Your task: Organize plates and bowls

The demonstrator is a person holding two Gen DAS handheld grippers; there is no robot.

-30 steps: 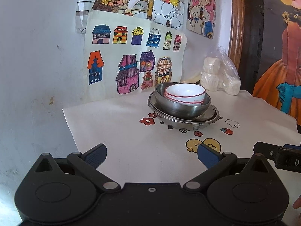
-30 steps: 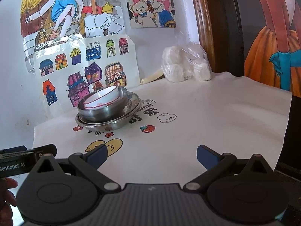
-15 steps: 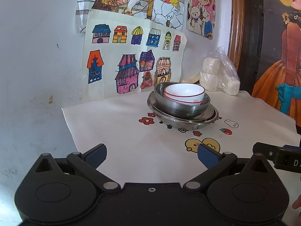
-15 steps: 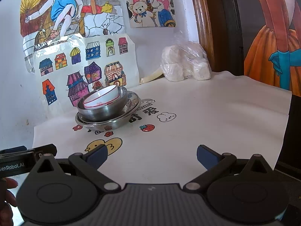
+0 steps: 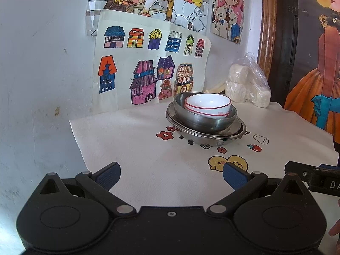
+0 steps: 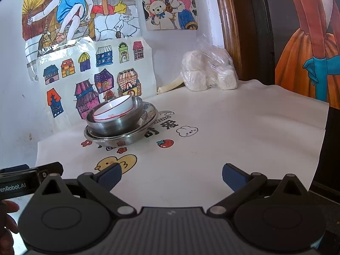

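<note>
Both tools, left (image 5: 171, 175) and right (image 6: 171, 175), gape empty; the nested bowls (image 5: 205, 115) sit ahead, so withdraw without nudging them.

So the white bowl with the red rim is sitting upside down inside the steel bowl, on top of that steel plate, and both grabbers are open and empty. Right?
Not quite: the white bowl sits right way up, its open mouth facing upward, as the left wrist view shows. The rest holds: it nests in the steel bowl, on the steel plate, and the left gripper and right gripper are open and empty.
</note>
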